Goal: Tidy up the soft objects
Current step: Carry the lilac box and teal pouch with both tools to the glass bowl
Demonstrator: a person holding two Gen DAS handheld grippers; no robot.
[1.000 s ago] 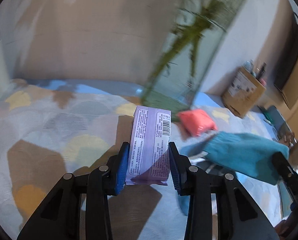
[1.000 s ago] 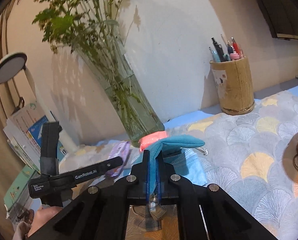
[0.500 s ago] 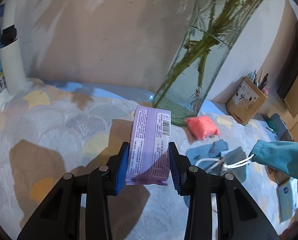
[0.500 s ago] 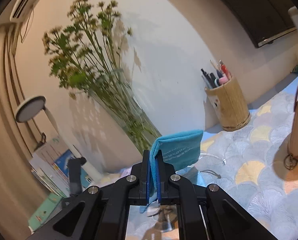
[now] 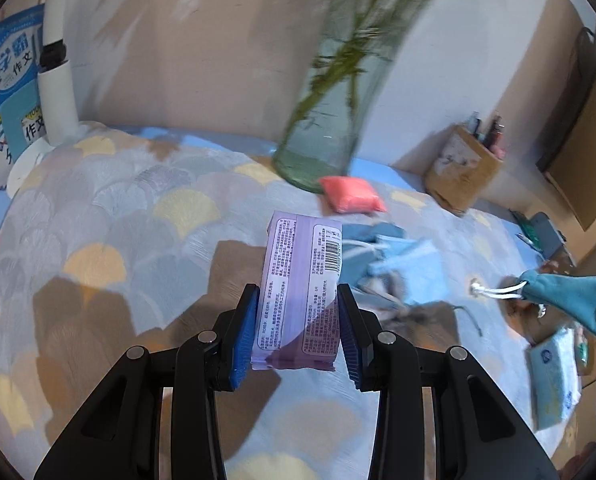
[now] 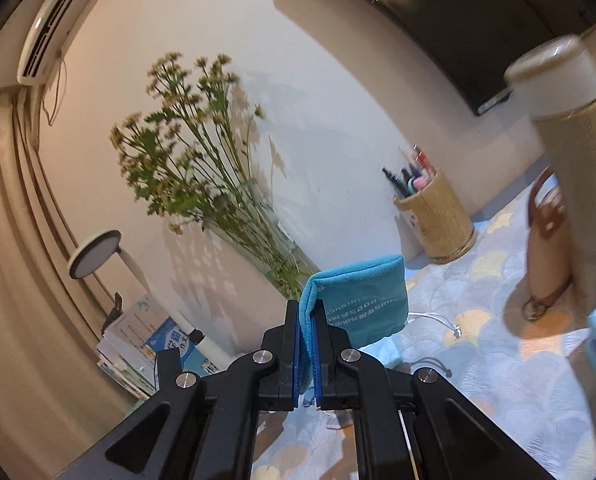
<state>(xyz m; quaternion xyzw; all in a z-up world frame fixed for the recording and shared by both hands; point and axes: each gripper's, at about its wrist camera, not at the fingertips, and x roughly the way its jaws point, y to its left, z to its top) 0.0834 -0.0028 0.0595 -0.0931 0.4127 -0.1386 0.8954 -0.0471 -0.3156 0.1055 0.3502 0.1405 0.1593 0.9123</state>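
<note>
Gripping a purple tissue packet (image 5: 300, 288) between the blue pads of my left gripper (image 5: 298, 336), I have the jaws partly apart, pressed against the packet's two long sides, with its barcode face turned up toward the camera. It hangs above the patterned tablecloth (image 5: 110, 248), clear of the surface. My right gripper (image 6: 307, 344) is pinched almost fully together on a fold of a teal drawstring pouch (image 6: 362, 300), which sticks up and to the right of the pads with pale lettering on its side. In the left wrist view that same pouch (image 5: 570, 296) shows at the right edge, its white cord (image 5: 498, 291) dangling off the end.

On the cloth ahead of the packet lie a light blue pouch (image 5: 412, 270) with a white cord and, farther back, a pink cushion-like packet (image 5: 352, 200) just beside the base of a glass vase (image 5: 330, 120) of green stems. A pen holder (image 5: 464, 176) stands near the wall to the right. A pale blue tissue pack (image 5: 554, 380) lies near the right edge. In the right wrist view, a beige flask (image 6: 578, 160) stands close on the right.
</note>
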